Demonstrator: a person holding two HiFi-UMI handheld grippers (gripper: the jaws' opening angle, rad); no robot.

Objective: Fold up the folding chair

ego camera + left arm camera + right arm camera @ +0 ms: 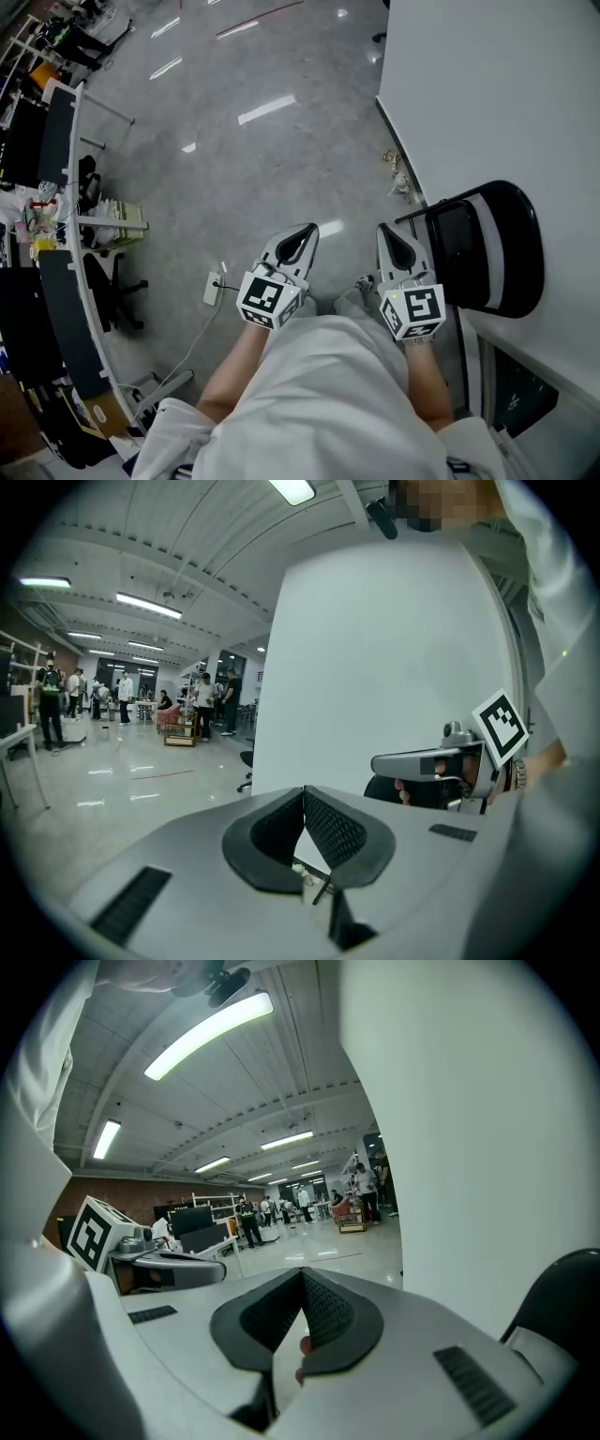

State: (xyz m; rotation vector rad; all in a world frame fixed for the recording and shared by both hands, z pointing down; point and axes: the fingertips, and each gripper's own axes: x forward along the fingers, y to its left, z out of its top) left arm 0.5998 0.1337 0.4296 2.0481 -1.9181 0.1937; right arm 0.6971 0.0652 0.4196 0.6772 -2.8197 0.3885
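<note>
In the head view, both of your grippers are out in front of your body. The left gripper [305, 234] and the right gripper [386, 236] are both clenched with nothing in them. The folding chair [487, 246] stands at about 3 o'clock from the right gripper, just beside it and against the white wall [487, 94]. From this steep angle I can't tell how far open it is. The grey floor [234, 169] ahead of you is bare.

In the left gripper view, the left gripper [304, 791] has its ribbed pads pressed tip to tip, with nothing caught between them. The right gripper [441, 761] shows at 3 o'clock in front of the wall.

In the right gripper view, the right gripper [301, 1272] is also clenched and empty. The chair's black rounded edge [562, 1302] curves in at 4 o'clock.

Expect a stiff tube frame of moderate weight, with smooth black panels that could slip between the pads. The hinges will likely swing suddenly once the seat tips. You'd do best to open the jaws, grip the backrest's top rim with one gripper, and lift the seat's front edge with the other. Keep the pads clear of the side pivots.
</note>
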